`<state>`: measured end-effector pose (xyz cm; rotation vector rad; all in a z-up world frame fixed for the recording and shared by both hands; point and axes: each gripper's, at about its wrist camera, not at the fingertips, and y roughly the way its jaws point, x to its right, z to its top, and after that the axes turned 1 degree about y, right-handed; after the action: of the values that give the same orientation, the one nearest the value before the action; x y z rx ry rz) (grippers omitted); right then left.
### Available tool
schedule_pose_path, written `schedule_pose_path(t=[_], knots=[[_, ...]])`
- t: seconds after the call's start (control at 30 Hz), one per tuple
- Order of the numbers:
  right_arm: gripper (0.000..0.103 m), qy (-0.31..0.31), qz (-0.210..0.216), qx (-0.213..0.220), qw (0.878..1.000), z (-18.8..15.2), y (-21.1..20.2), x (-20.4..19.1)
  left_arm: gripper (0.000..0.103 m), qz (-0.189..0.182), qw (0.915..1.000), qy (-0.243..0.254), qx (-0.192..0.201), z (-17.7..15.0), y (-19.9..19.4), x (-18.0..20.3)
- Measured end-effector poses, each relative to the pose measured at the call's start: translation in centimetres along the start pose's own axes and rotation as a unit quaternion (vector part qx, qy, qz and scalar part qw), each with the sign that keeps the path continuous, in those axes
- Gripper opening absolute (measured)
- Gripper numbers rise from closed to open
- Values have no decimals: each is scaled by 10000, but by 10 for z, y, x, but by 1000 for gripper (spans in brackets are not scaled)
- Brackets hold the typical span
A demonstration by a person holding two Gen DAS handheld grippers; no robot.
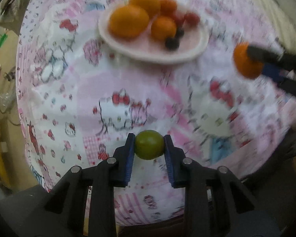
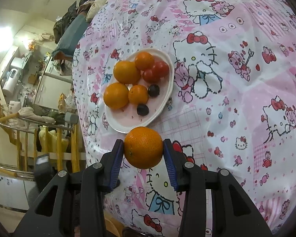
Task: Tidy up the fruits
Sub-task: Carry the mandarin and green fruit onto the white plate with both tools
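My left gripper is shut on a small green fruit and holds it above the tablecloth. My right gripper is shut on an orange, just short of the near rim of the white plate. That orange and gripper also show at the right of the left wrist view. The plate holds several oranges, two red tomatoes and two dark berries.
The table wears a pink and white cartoon-cat tablecloth. Its left edge drops to a cluttered room with wooden rails and appliances. Piled clothes lie past the far edge.
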<state>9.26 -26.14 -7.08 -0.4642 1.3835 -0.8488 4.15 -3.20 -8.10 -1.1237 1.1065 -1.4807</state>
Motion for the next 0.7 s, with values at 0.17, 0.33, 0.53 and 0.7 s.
schedule_pose_path(t=[0.17, 0.33, 0.53, 0.7], knots=[[43, -117, -69, 62, 9999, 27, 2, -8, 25, -50, 9992, -194, 342, 46, -17, -4], [43, -287, -154, 68, 9994, 58, 19, -15, 25, 98, 9990, -151, 397, 87, -2, -1], [43, -475, -362, -80, 9982, 82, 50, -12, 25, 114, 9998, -66, 136, 112, 33, 5], [43, -416, -421, -279, 9979, 87, 68, -5, 25, 108, 9997, -202, 13, 116, 47, 2]])
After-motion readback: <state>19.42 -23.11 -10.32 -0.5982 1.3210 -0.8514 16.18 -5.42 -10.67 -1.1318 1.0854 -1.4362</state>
